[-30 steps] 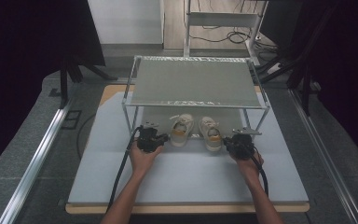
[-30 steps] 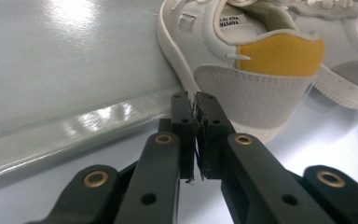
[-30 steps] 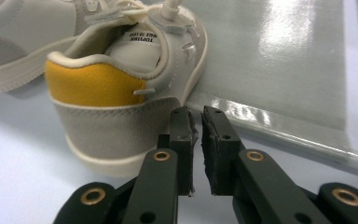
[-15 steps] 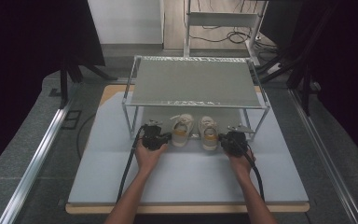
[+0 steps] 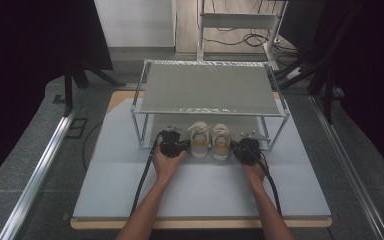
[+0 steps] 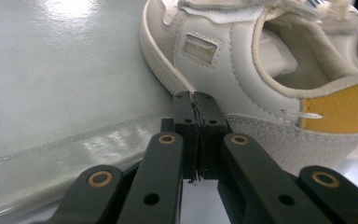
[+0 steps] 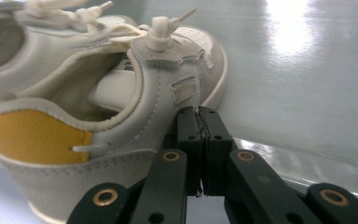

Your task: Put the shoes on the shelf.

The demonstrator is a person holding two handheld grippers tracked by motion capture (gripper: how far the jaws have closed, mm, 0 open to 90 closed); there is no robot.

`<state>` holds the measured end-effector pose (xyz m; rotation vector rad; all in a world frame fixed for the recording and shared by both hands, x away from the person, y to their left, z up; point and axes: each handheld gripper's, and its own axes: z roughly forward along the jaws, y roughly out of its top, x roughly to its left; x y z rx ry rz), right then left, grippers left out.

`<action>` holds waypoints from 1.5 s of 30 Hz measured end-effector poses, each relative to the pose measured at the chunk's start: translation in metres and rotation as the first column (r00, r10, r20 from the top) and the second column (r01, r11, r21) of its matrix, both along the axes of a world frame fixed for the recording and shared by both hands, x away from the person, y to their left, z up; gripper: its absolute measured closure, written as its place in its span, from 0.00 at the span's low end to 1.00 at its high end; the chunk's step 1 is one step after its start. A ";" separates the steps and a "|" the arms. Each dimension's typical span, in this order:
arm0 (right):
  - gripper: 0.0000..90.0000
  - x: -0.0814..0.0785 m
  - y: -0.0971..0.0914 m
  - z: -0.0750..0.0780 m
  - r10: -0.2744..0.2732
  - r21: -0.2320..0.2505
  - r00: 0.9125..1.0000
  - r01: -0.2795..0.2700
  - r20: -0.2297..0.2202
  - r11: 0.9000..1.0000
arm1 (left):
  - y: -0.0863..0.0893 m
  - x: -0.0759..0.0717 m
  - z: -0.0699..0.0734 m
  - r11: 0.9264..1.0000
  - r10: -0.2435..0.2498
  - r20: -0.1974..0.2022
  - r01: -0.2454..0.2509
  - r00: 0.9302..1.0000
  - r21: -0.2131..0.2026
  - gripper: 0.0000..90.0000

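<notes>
- Pair of sneakers (image 5: 209, 141) sat under the metal rack (image 5: 207, 90), heels toward the person.
- Left gripper (image 5: 173, 143) rested just left of them, jaws pressed together, empty.
- Right gripper (image 5: 246, 148) just right of them, same deal.

shoe toes (image 5: 209, 129) hidden under rack shelf (image 5: 210, 90)

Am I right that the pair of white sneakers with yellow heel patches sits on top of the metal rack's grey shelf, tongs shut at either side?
Not quite: the pair of white sneakers with yellow heel patches sits under the metal rack's grey shelf, on the table, as the high view shows. The rest holds.
</notes>
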<state>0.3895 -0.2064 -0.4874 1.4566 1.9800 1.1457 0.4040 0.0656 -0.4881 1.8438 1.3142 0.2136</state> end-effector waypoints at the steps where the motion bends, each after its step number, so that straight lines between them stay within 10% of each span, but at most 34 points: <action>1: 0.98 0.001 0.002 0.000 0.005 0.004 1.000 -0.005 -0.002 1.000 | -0.003 0.000 0.000 1.000 -0.005 -0.001 0.005 1.000 -0.002 0.98; 11: 0.97 0.002 0.005 0.002 -0.007 -0.014 1.000 0.007 -0.007 1.000 | -0.002 0.000 0.003 1.000 -0.011 0.008 0.011 1.000 0.011 0.94; 15: 0.97 -0.009 0.001 0.008 0.006 -0.027 1.000 -0.005 0.022 1.000 | 0.007 -0.012 0.017 0.994 -0.091 0.078 0.086 0.993 0.061 0.93; 29: 1.00 -0.071 0.002 0.026 0.207 -0.072 0.976 -0.203 0.062 0.977 | 0.007 -0.055 0.027 0.987 -0.162 0.052 0.162 0.985 -0.009 0.99; 45: 1.00 -0.051 0.024 0.013 0.200 -0.064 0.979 -0.197 0.039 0.978 | -0.022 -0.047 0.024 0.982 -0.186 0.058 0.187 0.981 -0.010 0.99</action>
